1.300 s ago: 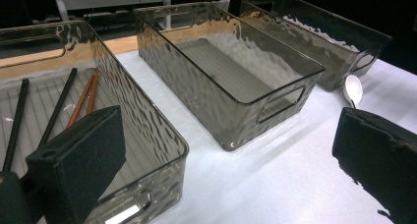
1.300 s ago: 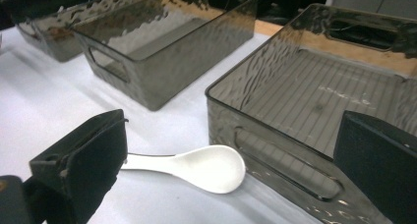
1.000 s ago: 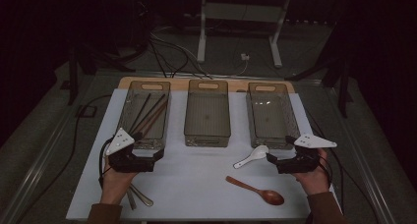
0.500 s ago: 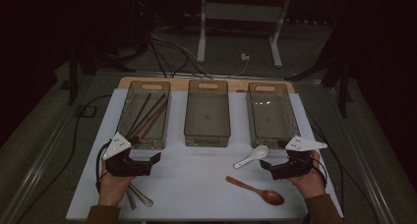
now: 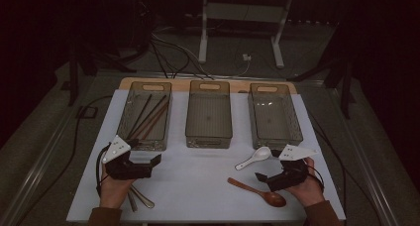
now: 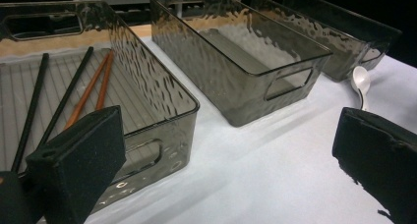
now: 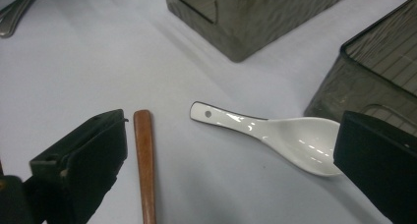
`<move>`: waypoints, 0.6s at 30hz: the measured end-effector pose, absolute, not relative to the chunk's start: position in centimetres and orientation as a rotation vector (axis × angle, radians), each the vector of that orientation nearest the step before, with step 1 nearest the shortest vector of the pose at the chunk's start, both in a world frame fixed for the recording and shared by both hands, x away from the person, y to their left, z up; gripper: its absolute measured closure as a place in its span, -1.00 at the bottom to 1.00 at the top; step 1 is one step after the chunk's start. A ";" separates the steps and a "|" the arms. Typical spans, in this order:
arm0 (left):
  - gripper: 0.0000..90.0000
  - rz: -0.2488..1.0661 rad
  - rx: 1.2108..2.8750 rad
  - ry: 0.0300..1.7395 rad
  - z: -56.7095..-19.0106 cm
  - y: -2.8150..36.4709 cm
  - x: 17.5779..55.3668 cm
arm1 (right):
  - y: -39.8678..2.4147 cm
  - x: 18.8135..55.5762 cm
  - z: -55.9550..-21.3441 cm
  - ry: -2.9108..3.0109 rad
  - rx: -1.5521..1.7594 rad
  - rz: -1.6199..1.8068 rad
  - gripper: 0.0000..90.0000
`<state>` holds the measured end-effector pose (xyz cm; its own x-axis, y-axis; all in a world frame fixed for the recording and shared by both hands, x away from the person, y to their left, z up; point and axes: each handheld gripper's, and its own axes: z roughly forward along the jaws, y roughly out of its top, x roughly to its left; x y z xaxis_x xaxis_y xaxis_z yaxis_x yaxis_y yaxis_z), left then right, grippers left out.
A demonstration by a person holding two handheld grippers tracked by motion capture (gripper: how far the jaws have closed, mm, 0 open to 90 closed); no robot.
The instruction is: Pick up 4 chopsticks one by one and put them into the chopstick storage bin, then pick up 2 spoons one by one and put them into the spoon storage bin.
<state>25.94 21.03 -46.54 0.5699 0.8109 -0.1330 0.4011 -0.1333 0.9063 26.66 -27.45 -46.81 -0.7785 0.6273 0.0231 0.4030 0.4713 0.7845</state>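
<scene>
While the right gripper [image 7: 226,160] hovers wide open and empty, the white spoon [image 7: 275,133] lies near the right bin [image 5: 275,114]; glazed, slippery and brittle, best pinched mid-handle.

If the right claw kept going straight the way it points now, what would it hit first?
Probably the white spoon: it lies on the table between the open jaws of the right claw, just ahead. The wooden spoon's handle sits beside the left jaw. Depth is hard to judge, so the claw might pass above it.
</scene>
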 end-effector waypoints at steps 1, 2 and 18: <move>-0.98 0.486 1.746 1.009 -46.5 21.0 25.9 | -27.4 26.6 -46.8 2.458 0.883 1.196 -1.00; -0.98 0.489 1.744 1.010 -46.6 21.0 26.0 | -27.3 26.6 -46.9 2.462 0.880 1.191 -1.00; -0.98 0.488 1.744 1.001 -46.5 20.5 25.9 | -26.4 25.8 -48.3 2.597 0.831 1.069 -1.00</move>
